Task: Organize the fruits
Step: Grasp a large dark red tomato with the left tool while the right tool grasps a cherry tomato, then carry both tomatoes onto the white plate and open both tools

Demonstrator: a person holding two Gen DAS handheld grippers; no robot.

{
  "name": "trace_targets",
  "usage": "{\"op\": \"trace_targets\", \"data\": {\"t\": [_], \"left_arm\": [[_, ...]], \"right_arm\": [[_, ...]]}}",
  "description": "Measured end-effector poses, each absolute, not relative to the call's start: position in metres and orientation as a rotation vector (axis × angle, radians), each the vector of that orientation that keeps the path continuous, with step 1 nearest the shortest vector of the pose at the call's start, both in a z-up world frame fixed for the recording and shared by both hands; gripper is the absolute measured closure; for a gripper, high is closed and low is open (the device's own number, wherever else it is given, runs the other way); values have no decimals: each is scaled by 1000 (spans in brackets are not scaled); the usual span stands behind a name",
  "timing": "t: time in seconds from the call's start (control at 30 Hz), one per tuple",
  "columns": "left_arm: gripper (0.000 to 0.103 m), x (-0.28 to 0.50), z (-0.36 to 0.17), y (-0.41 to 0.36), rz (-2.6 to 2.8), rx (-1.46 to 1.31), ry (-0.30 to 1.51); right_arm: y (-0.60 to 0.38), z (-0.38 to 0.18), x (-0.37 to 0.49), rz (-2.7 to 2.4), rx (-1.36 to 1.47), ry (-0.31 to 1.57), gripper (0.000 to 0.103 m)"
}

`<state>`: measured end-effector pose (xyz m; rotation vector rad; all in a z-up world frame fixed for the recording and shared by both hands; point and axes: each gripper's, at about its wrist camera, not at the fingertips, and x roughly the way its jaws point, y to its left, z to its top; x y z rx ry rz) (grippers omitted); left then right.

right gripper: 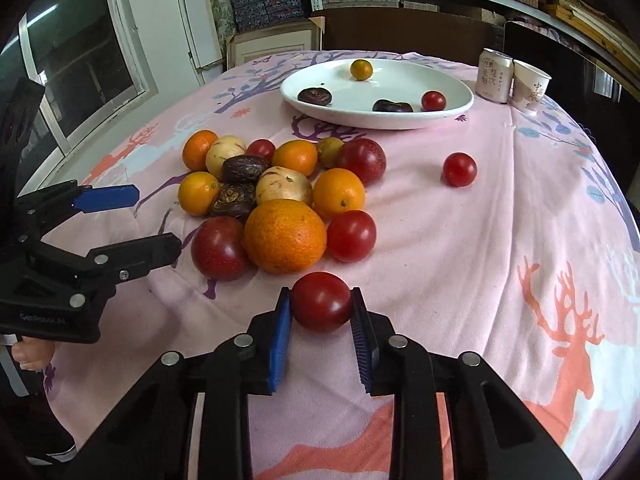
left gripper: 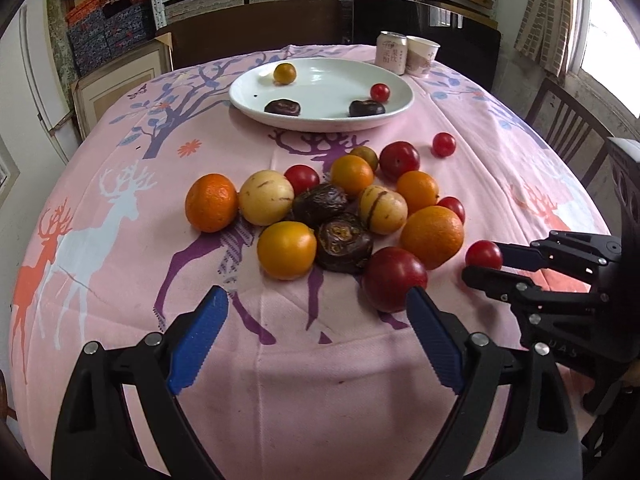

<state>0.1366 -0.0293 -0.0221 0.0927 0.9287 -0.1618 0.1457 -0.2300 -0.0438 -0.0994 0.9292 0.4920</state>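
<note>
1. right gripper (right gripper: 321, 312): blue pads closed against both sides of a small red tomato (right gripper: 322, 302), which sits on the pink tablecloth (right gripper: 460, 264) at the near edge of the fruit pile (right gripper: 276, 196).
2. left gripper (left gripper: 316, 320): jaws spread wide, nothing between them; its right-side pad (left gripper: 434, 344) sits just in front of a dark red plum (left gripper: 394, 278); whether they touch cannot be told.
3. open room: bare cloth lies to the right of the pile in the right wrist view, with one lone tomato (right gripper: 460, 169) on it. a strip of bare cloth separates the pile from the white plate (right gripper: 400, 118) at the far side.
4. plate contents: one small orange-yellow fruit, two dark brown fruits and one small tomato, well apart from one another.
5. far right corner: a drink can (right gripper: 495, 76) and a paper cup (right gripper: 530, 86) stand side by side just beyond the plate.
6. edges: the cloth falls away at the left, right and near sides; fisheye bending makes the true table outline hard to judge.
7. hidden: fruits in the middle of the pile overlap, so several show only in part. a hand (right gripper: 30, 354) on the left gripper's handle is cut off at the frame edge.
</note>
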Motion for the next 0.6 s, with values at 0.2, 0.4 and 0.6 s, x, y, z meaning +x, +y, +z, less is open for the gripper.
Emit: {"op": "trace_targets", "data": {"t": [0.2, 0.4, 0.6], "left_arm": [[16, 144, -30, -54, -181, 140, 953], [37, 159, -44, -70, -198, 133, 1012], [63, 169, -52, -83, -224, 141, 1034]], "right_arm": [[-245, -44, 145, 483, -63, 932, 74], [-258, -44, 142, 470, -52, 931, 73], [-266, -44, 139, 455, -43, 933, 73]]}}
